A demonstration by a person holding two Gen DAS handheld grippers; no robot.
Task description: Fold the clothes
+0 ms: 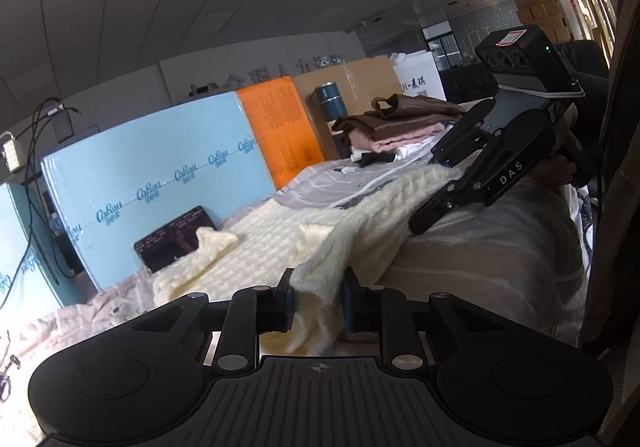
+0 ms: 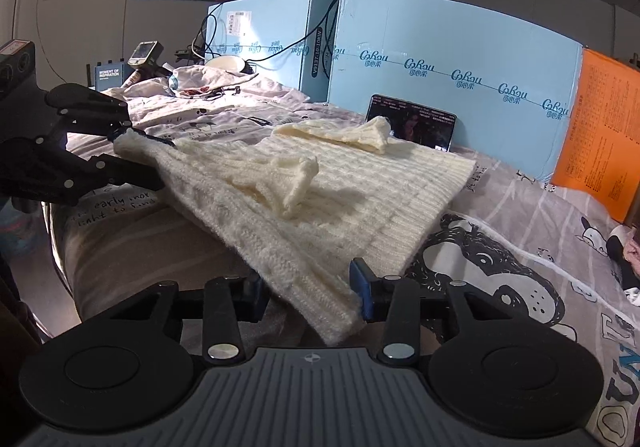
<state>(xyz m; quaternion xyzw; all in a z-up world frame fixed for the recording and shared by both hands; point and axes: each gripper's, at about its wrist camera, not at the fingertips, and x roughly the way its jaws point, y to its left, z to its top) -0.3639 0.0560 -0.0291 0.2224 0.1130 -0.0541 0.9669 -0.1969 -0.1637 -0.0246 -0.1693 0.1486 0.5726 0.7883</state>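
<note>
Both sleeves lie folded in; my left claw [image 1: 316,299] and right claw [image 2: 308,287] apparently clench the cream sweater [image 2: 320,187] edge, body fold left.

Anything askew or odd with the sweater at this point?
Mildly: on the cream sweater, one sleeve lies bunched with its cuff sticking up, not flat. The left gripper and right gripper each pinch a near corner. No damage visible.

The left wrist view is taken low over the bed [image 1: 480,247], close behind the left gripper [image 1: 316,301], facing along the sweater [image 1: 248,247] toward the right gripper [image 1: 444,183]. The right wrist view is set likewise, facing back. The sweater and blue boxes [image 2: 440,59] are shared.
</note>
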